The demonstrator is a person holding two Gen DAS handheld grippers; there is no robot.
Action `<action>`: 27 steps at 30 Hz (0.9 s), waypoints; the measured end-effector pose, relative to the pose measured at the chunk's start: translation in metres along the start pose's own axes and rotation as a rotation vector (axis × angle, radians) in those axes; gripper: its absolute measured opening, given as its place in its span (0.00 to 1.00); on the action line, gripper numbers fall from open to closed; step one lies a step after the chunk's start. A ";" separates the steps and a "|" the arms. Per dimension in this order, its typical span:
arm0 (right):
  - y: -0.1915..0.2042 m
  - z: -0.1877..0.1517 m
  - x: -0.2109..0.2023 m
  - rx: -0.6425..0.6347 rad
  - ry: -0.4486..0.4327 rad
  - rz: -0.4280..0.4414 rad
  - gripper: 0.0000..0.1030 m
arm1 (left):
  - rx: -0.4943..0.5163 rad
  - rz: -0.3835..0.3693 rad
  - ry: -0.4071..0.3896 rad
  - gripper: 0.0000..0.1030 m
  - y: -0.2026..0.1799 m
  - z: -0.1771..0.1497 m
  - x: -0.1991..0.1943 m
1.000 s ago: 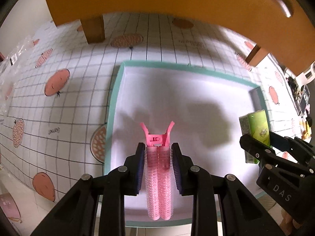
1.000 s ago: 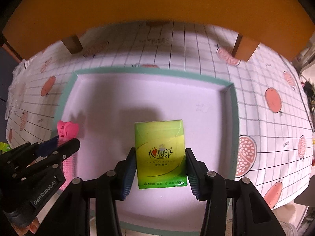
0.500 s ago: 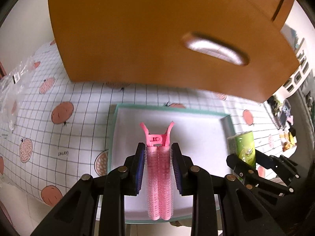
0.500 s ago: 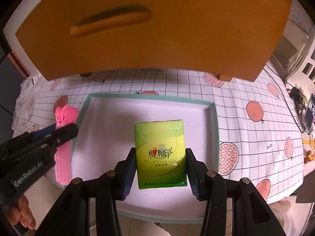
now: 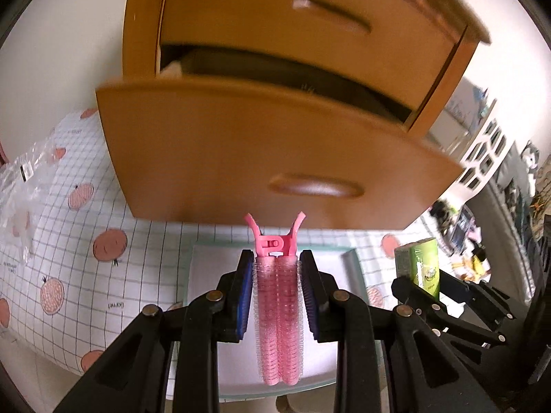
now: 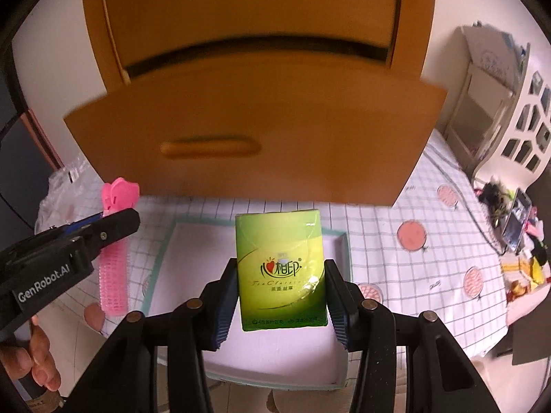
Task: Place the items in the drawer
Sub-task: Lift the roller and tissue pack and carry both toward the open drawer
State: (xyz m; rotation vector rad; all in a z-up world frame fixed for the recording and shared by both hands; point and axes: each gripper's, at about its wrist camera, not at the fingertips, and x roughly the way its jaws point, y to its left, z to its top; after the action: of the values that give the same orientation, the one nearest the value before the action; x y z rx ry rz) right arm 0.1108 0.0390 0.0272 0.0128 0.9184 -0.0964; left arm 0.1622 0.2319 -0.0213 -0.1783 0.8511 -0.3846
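My left gripper (image 5: 277,277) is shut on a pink hair-roller clip (image 5: 278,313), held lengthwise between the blue pads, well above the tray. My right gripper (image 6: 280,287) is shut on a green tissue pack (image 6: 280,272), upright with its printed face toward the camera. The wooden drawer (image 5: 261,158) stands pulled out ahead and above both grippers; a dark gap shows over its front panel, the inside is hidden. In the right wrist view the drawer front (image 6: 255,144) fills the upper middle, and the left gripper (image 6: 113,222) with the pink clip (image 6: 115,268) is at the left.
A white tray with a teal rim (image 6: 346,251) lies on the checked fruit-print tablecloth (image 6: 430,268) below the grippers. A second, closed drawer (image 5: 310,24) sits above the open one. Clear plastic wrap (image 5: 20,192) lies far left. Clutter and a white shelf (image 6: 527,117) stand at the right. A hand (image 6: 38,368) holds the left gripper.
Both grippers have risen from just over the tray, keeping their items. The views tilted up, so the open drawer front and the cabinet above it now show.
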 end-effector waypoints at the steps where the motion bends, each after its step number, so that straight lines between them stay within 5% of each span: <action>1: 0.000 0.002 -0.004 0.001 -0.011 0.001 0.48 | 0.001 -0.010 -0.016 0.27 -0.001 0.003 -0.006; 13: -0.017 0.040 -0.054 0.066 -0.152 0.009 0.48 | 0.004 -0.080 -0.149 0.27 -0.008 0.035 -0.057; 27: -0.028 0.096 -0.089 0.065 -0.237 -0.024 0.48 | 0.041 -0.068 -0.274 0.27 -0.015 0.092 -0.082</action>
State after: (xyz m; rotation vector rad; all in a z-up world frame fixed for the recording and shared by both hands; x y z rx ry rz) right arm 0.1308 0.0126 0.1567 0.0501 0.6785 -0.1469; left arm 0.1792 0.2505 0.1002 -0.2167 0.5679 -0.4296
